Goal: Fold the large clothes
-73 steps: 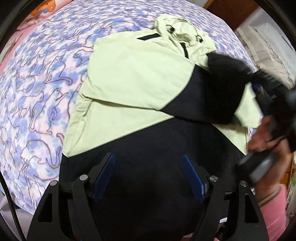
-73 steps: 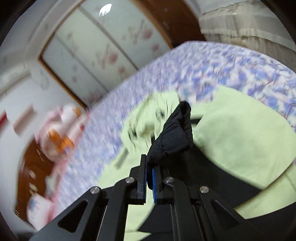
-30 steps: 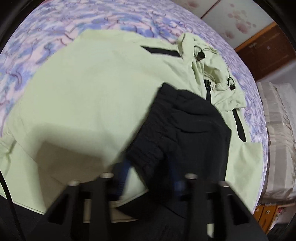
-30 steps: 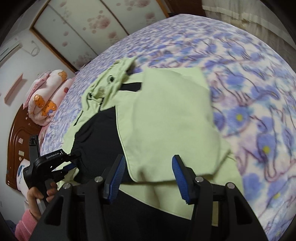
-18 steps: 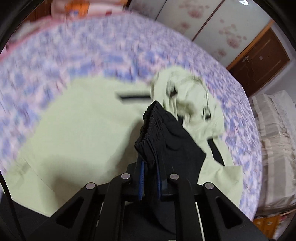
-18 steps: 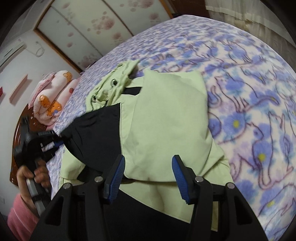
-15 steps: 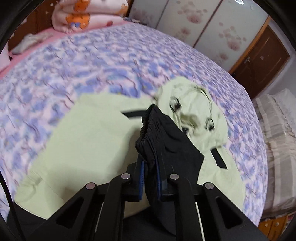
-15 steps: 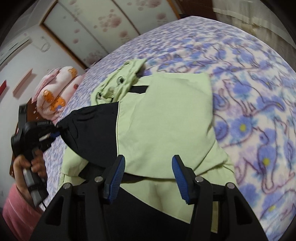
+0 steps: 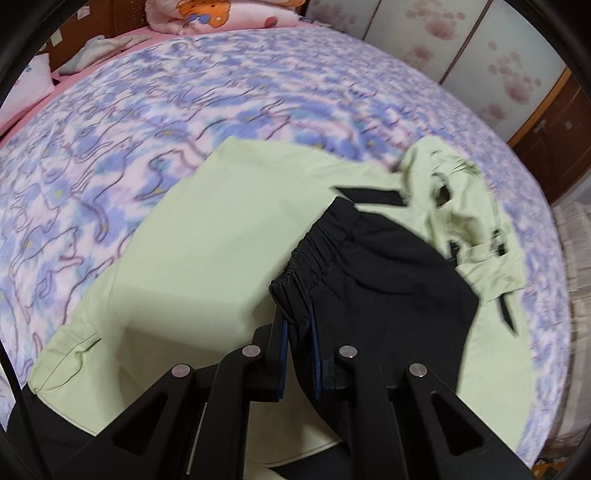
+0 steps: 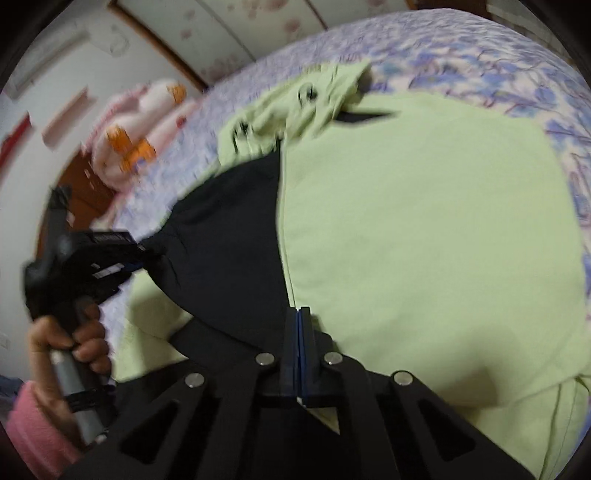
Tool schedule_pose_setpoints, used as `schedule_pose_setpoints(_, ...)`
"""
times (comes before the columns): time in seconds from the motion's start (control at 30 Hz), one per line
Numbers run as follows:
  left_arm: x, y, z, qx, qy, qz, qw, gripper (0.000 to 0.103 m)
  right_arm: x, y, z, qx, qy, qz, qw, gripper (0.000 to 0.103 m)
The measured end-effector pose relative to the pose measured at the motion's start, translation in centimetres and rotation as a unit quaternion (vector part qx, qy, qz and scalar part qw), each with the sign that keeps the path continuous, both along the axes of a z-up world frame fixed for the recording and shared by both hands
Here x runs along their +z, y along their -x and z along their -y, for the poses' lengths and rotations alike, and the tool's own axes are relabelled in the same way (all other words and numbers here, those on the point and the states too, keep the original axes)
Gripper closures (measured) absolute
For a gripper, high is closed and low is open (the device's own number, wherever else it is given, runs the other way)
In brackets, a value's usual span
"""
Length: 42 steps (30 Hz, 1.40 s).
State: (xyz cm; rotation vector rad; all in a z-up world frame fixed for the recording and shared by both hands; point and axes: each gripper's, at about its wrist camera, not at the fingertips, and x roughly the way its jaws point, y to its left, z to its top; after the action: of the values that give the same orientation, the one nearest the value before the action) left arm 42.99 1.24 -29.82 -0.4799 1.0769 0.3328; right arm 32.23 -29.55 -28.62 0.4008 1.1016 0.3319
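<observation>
A light green and black jacket [image 9: 229, 229] lies spread on the bed, its hood [image 9: 454, 192] at the far end. My left gripper [image 9: 299, 325] is shut on the gathered black cuff [image 9: 314, 254] of the black sleeve [image 9: 388, 280] and holds it up off the jacket. In the right wrist view a hand [image 10: 74, 339] holds that left gripper [image 10: 142, 258] out to the left, and the black sleeve [image 10: 229, 229] is stretched towards it. My right gripper [image 10: 299, 314] is shut, its pads together at the edge of the green panel [image 10: 424, 221]; no cloth shows between them.
A purple floral blanket [image 9: 147, 129] covers the bed around the jacket. Pink rolled bedding [image 9: 221, 14] lies at the head end. Flowered sliding doors [image 9: 461, 48] and a brown wooden door [image 9: 554, 122] stand beyond the bed. A pink sleeve [image 10: 33, 435] is at the lower left.
My left gripper closed on the black cuff and lifted it, pulling the sleeve out to the left. My right gripper's jaws went from open to shut and it shifted along the green panel's edge.
</observation>
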Motion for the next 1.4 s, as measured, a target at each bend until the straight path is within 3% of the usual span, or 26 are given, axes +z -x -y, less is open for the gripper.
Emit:
schedule_pose_setpoints(0.07, -0.9, 0.2, -0.4, 0.01, -0.003, -0.02, 0.9997, 0.094, -1.1, -0.4, 0.2, -0.006, 0.012, -0.027, 1.0, 0.103)
schedule_pose_setpoints(0.17, -2.3, 0.5, -1.2, 0.025, 0.019, -0.04, 0.9987, 0.094, -1.4, 0.0, 2.1, -0.022, -0.01, -0.043, 0.999, 0.103)
schedule_pose_setpoints(0.27, -2.4, 0.6, -0.8, 0.013, -0.001, -0.042, 0.999, 0.094, -0.5, 1.3, 4.1, -0.033, 0.077, -0.023, 0.996, 0.103)
schedule_pose_setpoints(0.37, -2.2, 0.5, 0.0, -0.004, -0.025, -0.044, 0.9987, 0.094, -0.2, 2.2, 7.2, -0.066, 0.13, -0.027, 0.989, 0.103)
schedule_pose_setpoints(0.5, -2.2, 0.7, 0.1, -0.012, -0.028, -0.043, 0.9986, 0.093, -0.2, 3.7, 11.2, -0.106, 0.128, -0.042, 0.985, 0.103)
schedule_pose_setpoints(0.6, -2.0, 0.6, 0.4, -0.019, -0.038, -0.042, 0.9982, 0.093, 0.0, 4.2, 10.3, -0.079, 0.171, -0.031, 0.982, 0.103)
schedule_pose_setpoints(0.77, -1.1, 0.6, 0.4, -0.029, -0.049, -0.04, 0.9976, 0.086, 0.6, 4.4, 9.5, -0.091, 0.212, -0.025, 0.973, 0.103)
schedule_pose_setpoints(0.9, 0.1, 1.7, 0.5, -0.035, -0.044, -0.024, 0.9981, 0.08, 2.6, 4.6, 7.9, -0.091, 0.27, 0.017, 0.958, 0.103)
schedule_pose_setpoints(0.97, 0.3, 2.3, 0.9, -0.04, -0.05, -0.026, 0.9976, 0.079, 3.5, 4.8, 6.9, -0.078, 0.259, 0.041, 0.962, 0.103)
schedule_pose_setpoints(1.03, 0.7, 3.4, 1.6, -0.043, -0.058, -0.026, 0.997, 0.075, 4.2, 5.0, 6.0, -0.067, 0.215, 0.058, 0.973, 0.103)
schedule_pose_setpoints(1.1, 0.8, 4.3, 2.8, -0.069, -0.038, -0.026, 0.9965, 0.074, 4.4, 4.9, 4.9, -0.052, 0.16, 0.069, 0.983, 0.103)
schedule_pose_setpoints(1.17, 0.7, 4.9, 5.2, -0.141, 0.007, -0.023, 0.9896, 0.074, 3.8, 4.2, 3.5, -0.041, 0.132, 0.06, 0.989, 0.103)
schedule_pose_setpoints(1.27, 1.0, 5.3, 8.1, -0.208, 0.046, 0.002, 0.977, 0.074, 2.2, 2.8, 1.8, -0.037, 0.082, 0.046, 0.995, 0.103)
schedule_pose_setpoints(1.37, 0.2, 4.3, 10.5, -0.25, 0.062, -0.003, 0.9662, 0.081, 0.7, 1.2, 0.8, -0.045, 0.036, 0.04, 0.998, 0.103)
schedule_pose_setpoints(1.4, -0.2, 3.8, 11.1, -0.26, 0.06, -0.008, 0.9638, 0.087, 0.2, 0.6, 0.6, -0.048, 0.035, 0.035, 0.998, 0.103)
